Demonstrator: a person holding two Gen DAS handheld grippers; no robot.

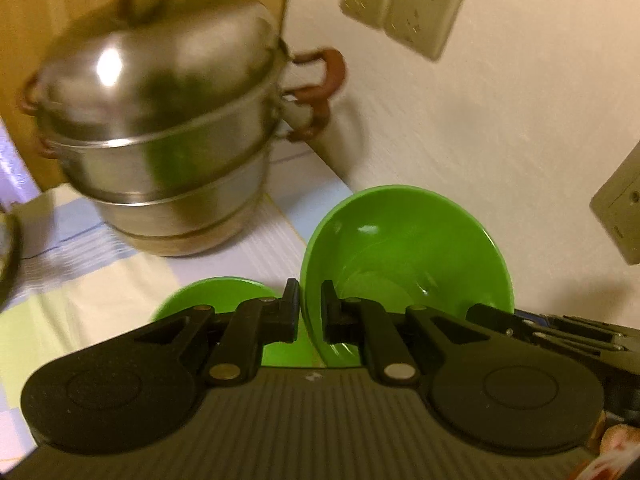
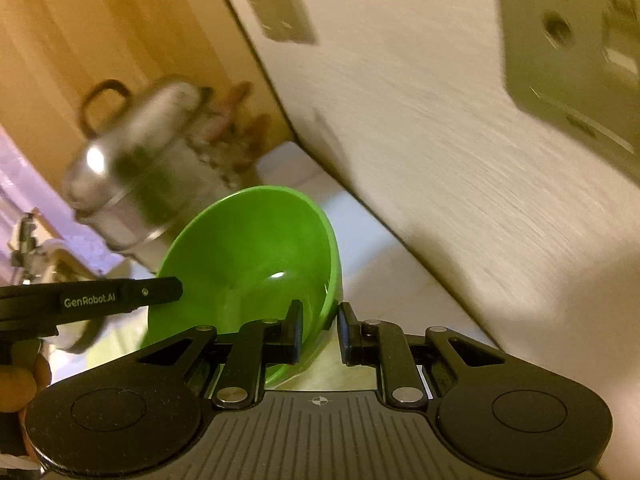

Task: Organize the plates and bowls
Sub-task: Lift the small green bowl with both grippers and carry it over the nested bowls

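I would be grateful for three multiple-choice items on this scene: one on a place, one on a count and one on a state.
1. Where does the steel steamer pot stand?
A. in a sink
B. on the checked cloth
C. on a wall shelf

2. How many green bowls show in the left wrist view?
A. one
B. two
C. three

3. How do the jaws of the left gripper stand?
A. wide open and empty
B. shut on a spoon
C. shut on a bowl's rim

Answers:
1. B, the pot's base rests on the cloth.
2. B, there is the held bowl and a lower bowl partly hidden by the gripper.
3. C, the rim of the held bowl is pinched between the jaws.
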